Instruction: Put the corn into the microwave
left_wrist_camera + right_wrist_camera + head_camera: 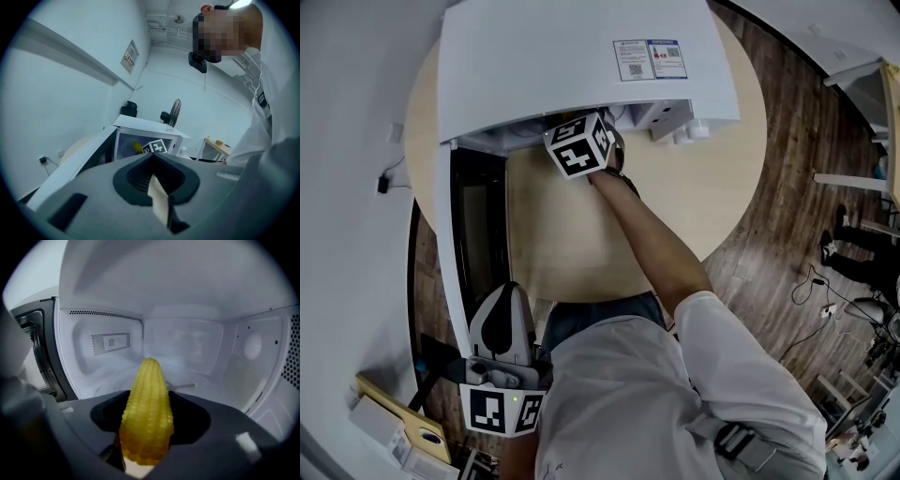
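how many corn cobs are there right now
1. The corn is clamped in the right gripper, its tip pointing into the open microwave. The head view hides it under the microwave's top; none other shows.

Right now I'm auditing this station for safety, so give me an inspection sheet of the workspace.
Surface: round wooden table carrying the microwave.
Job's things: microwave door open; corn pointing tip-first into the cavity.
Clutter: nothing seen on the table.
Grippers: right tongs shut on the corn at the microwave's opening; left tongs shut, empty, low by the person's body.
Cables: wall-socket cable; loose floor cables.
Surroundings: wooden floor, standing fan.
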Motion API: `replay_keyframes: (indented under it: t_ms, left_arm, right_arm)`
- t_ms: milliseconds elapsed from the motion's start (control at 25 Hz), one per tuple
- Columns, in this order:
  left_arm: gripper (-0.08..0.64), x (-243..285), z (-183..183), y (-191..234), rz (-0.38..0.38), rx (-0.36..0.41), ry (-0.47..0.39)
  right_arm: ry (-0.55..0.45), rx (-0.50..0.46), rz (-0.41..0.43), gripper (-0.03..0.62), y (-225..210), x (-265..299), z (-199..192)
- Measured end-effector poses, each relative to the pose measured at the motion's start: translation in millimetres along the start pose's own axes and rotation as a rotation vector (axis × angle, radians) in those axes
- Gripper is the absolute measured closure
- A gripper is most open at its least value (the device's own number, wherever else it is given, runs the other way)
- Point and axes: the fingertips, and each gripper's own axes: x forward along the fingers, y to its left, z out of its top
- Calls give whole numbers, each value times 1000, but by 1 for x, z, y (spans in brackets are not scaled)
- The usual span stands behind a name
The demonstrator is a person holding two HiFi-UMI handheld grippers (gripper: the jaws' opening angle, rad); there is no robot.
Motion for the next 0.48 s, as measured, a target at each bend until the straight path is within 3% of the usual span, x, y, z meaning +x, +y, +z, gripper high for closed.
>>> replay_keyframes:
  t_ms: [480]
  left_arm:
    - [571, 4, 0, -2, -23, -18, 4]
  right_arm:
    - [43, -53, -34, 327, -8, 4, -4]
